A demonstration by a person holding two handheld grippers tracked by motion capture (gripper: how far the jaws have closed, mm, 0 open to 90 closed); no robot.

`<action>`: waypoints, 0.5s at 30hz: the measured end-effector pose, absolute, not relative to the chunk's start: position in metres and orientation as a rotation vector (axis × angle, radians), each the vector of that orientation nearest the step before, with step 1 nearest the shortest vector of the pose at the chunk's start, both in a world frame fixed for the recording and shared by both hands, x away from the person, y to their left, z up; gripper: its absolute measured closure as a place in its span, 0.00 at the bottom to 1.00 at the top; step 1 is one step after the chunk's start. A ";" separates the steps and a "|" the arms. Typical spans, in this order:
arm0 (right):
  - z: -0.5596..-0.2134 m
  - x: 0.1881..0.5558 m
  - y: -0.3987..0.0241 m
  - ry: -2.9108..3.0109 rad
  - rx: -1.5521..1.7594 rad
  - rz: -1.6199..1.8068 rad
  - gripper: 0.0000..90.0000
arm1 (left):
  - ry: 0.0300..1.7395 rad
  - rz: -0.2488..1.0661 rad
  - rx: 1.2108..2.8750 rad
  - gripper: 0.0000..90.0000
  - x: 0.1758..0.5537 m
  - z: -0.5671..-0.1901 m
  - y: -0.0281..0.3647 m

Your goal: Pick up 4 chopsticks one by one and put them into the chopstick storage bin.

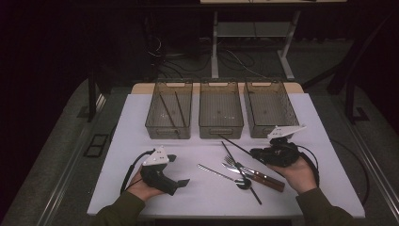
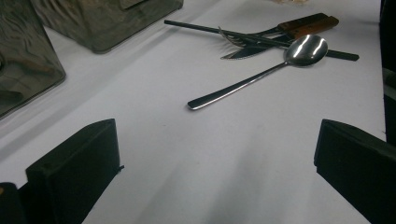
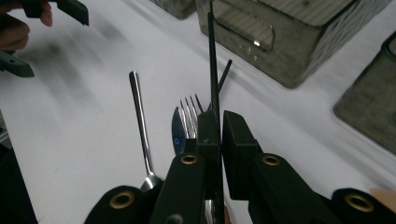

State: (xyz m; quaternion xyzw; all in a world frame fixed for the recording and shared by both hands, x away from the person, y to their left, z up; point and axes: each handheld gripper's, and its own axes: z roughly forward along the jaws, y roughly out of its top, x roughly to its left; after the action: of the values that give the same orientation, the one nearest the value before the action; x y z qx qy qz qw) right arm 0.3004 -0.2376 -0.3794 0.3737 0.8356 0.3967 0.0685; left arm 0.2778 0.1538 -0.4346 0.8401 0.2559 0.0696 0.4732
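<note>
Right gripper view: black chopstick (image 3: 213,70) clamped inside right gripper (image 3: 219,128)

Seen from above: a white table (image 1: 141,141) with three mesh bins (image 1: 219,109) ranged along its far edge, two dark chopsticks (image 1: 173,108) lying in the leftmost. Nearer, a spoon (image 1: 221,174), fork (image 1: 234,163) and wooden-handled knife (image 1: 263,179) heaped together. Right gripper (image 1: 254,152) clamped on a black chopstick (image 1: 234,144) beside the pile; left gripper (image 1: 176,170) held wide, well apart.
</note>
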 end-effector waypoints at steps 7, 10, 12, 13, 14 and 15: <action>-0.371 0.306 -0.229 2.502 1.109 1.246 0.95 | 0.629 0.169 2.053 0.00 0.278 -0.434 0.155; -0.366 0.309 -0.223 2.496 1.104 1.265 0.95 | 0.619 0.175 2.060 0.00 0.278 -0.435 0.154; -0.364 0.312 -0.219 2.496 1.093 1.276 0.95 | 0.606 0.181 2.071 0.00 0.278 -0.435 0.154; -0.364 0.313 -0.218 2.494 1.093 1.278 0.95 | 0.604 0.177 2.071 0.00 0.277 -0.435 0.154; -0.363 0.315 -0.216 2.494 1.094 1.280 0.95 | 0.595 0.174 2.075 0.00 0.277 -0.435 0.154; -0.363 0.316 -0.214 2.496 1.093 1.280 0.95 | 0.589 0.177 2.084 0.00 0.275 -0.435 0.154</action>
State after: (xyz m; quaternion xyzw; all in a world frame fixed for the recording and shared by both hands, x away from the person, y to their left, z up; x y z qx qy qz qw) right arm 0.3159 -0.2143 -0.3627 0.3624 0.8273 0.4243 0.0654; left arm 0.2755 0.1538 -0.4348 0.8487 0.2400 0.0722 0.4657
